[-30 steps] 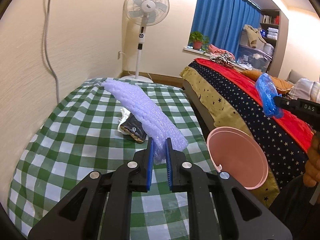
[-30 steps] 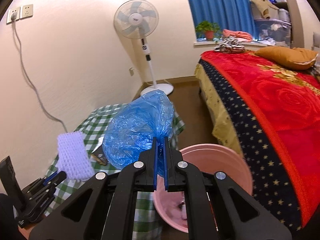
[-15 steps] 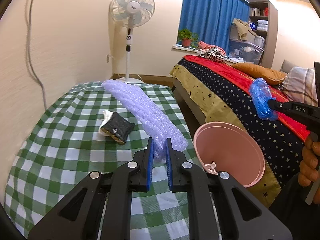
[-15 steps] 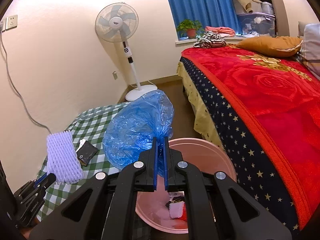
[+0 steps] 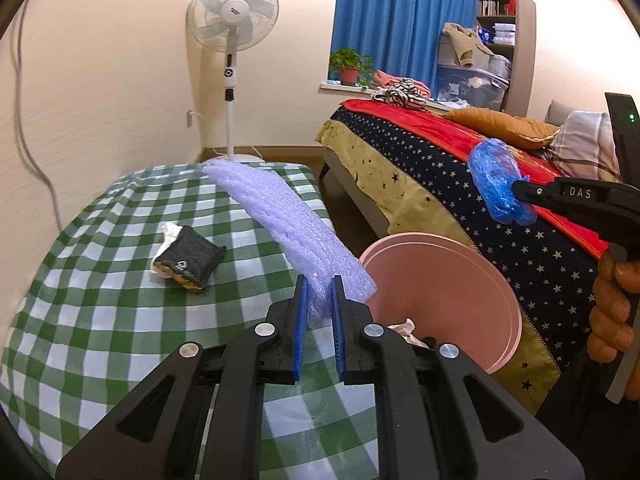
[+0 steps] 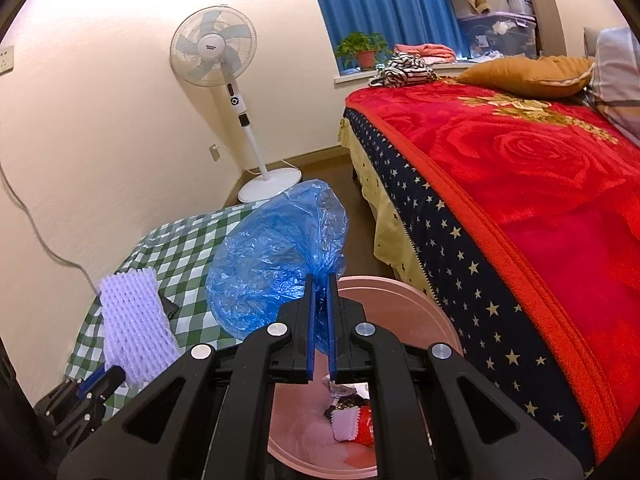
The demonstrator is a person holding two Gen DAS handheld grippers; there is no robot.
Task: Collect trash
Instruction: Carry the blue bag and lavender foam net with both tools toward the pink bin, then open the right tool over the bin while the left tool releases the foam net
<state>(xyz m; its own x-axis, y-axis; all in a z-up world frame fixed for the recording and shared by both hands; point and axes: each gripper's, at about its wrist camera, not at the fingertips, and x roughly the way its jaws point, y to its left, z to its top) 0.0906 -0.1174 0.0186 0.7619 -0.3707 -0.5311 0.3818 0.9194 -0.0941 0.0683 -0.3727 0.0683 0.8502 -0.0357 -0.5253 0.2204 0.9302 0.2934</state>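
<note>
My left gripper [image 5: 319, 292] is shut on the near end of a long pale-purple foam net sleeve [image 5: 280, 216], which sticks out forward above the green-checked table [image 5: 100, 320]. In the right wrist view that foam sleeve [image 6: 134, 328] stands up from the left gripper [image 6: 102, 378] at lower left. My right gripper [image 6: 320, 292] is shut on a crumpled blue plastic bag [image 6: 276, 264], held above the pink bin [image 6: 404, 300]. The left wrist view shows the blue bag [image 5: 498, 180] at the tip of the right gripper [image 5: 520, 190], over the bed's side. The pink bin [image 5: 460, 280] holds some scraps.
A black wrapper on white paper [image 5: 188, 260] lies on the checked cloth. A standing fan [image 5: 232, 60] is by the far wall. The bed with a red rose blanket [image 6: 540, 184] fills the right. A hand [image 5: 612, 304] grips the right tool's handle. A cable [image 5: 28, 120] hangs on the left wall.
Both grippers have swung rightward, toward the pink bin, each still shut on its piece. The bin has come closer and its inside now shows in the right wrist view.
</note>
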